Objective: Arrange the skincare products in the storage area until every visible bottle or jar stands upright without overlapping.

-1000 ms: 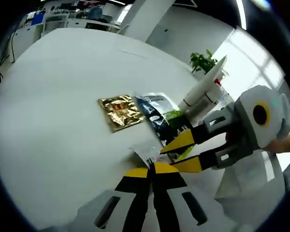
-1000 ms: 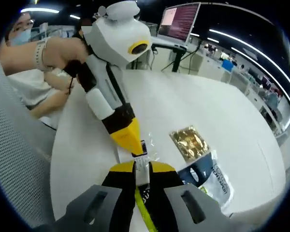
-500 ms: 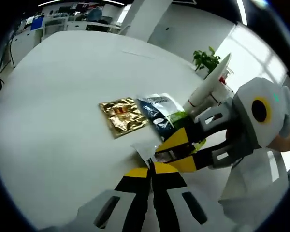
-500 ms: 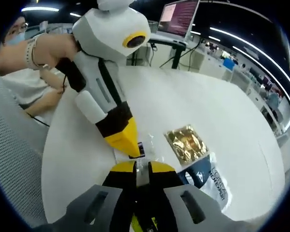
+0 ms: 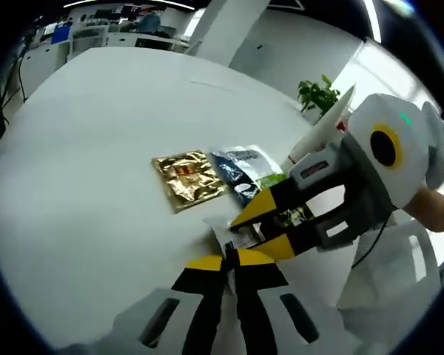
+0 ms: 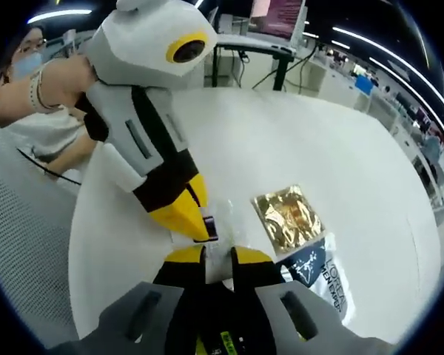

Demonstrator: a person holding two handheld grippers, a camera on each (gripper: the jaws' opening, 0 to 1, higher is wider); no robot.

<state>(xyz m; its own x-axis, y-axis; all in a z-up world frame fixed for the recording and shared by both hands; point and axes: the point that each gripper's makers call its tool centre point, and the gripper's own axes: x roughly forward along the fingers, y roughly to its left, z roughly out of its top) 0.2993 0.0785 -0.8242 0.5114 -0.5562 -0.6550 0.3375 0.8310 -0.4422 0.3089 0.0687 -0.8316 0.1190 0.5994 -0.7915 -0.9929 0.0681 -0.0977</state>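
A broad white table (image 5: 96, 133) spreads across the left gripper view, its far edge curving toward a pale wall and a white column (image 5: 226, 26). A green potted plant (image 5: 317, 95) stands past the table's far side, beside a bright window (image 5: 388, 81) that washes that corner in daylight. Ceiling strip lights (image 6: 59, 15) glow overhead. In the right gripper view a monitor (image 6: 277, 13) (its screen reddish) sits on a desk beyond the table, with rows of office desks (image 6: 388, 100) further back. A grey mesh chair back (image 6: 22, 244) fills the near left edge.
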